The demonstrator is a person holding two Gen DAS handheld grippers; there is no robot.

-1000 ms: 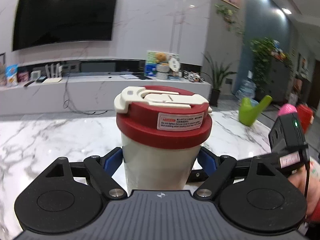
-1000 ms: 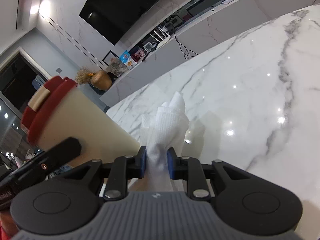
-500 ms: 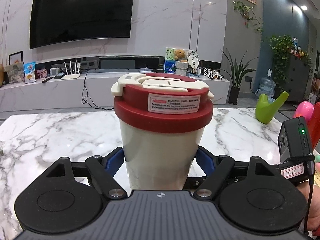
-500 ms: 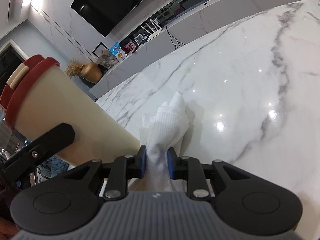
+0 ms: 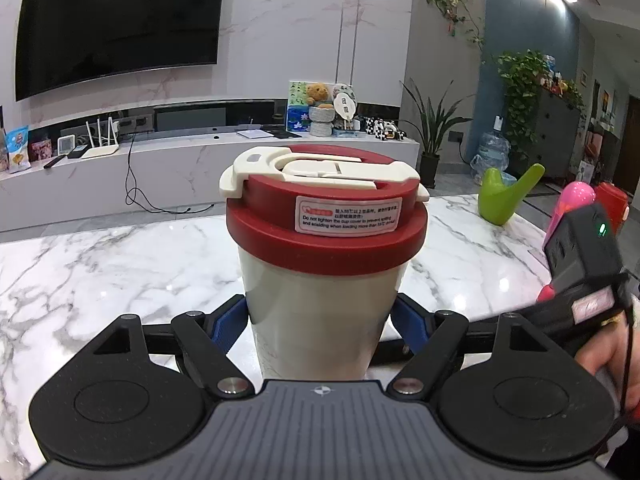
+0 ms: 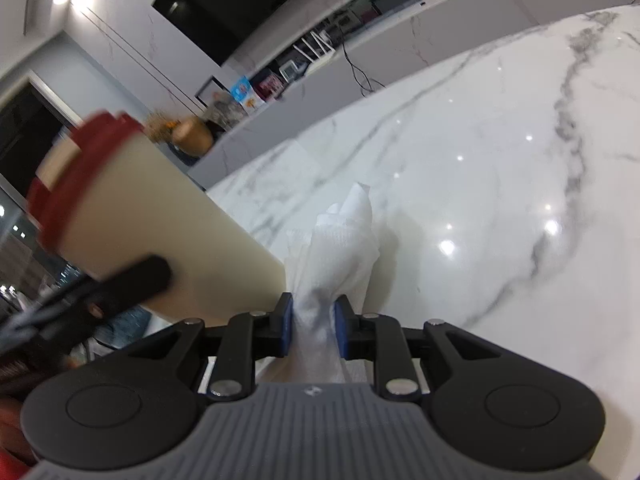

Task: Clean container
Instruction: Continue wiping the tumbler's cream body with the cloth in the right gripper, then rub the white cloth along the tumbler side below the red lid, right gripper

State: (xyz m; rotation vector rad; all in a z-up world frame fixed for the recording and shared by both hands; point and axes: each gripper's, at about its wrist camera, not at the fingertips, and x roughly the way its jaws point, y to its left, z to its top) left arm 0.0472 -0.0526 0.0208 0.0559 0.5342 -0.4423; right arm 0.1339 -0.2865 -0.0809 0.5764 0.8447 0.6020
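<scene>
Left wrist view: left hand-held gripper [image 5: 322, 322] just clamped the cream tumbler with red lid [image 5: 322, 272]; right hand-held gripper [image 6: 314, 320] stays pinched on the white paper towel [image 6: 336, 252], so wiping looks next.

I'm in a home living room: wall-mounted television [image 5: 116, 36], low media shelf [image 5: 208, 148] with a teddy bear [image 5: 318, 94], houseplants [image 5: 434, 128], marble desk [image 5: 100, 264].

Cream-white cup [image 5: 320, 320] with a dark red lid [image 5: 326, 236] and ivory flip-top between my left gripper's [image 5: 322, 322] blue pads [image 5: 228, 324], white dimpled paper towel [image 6: 340, 248] in my right gripper's [image 6: 314, 324] blue pads, white marble table [image 6: 500, 168] with grey veins ahead.
</scene>
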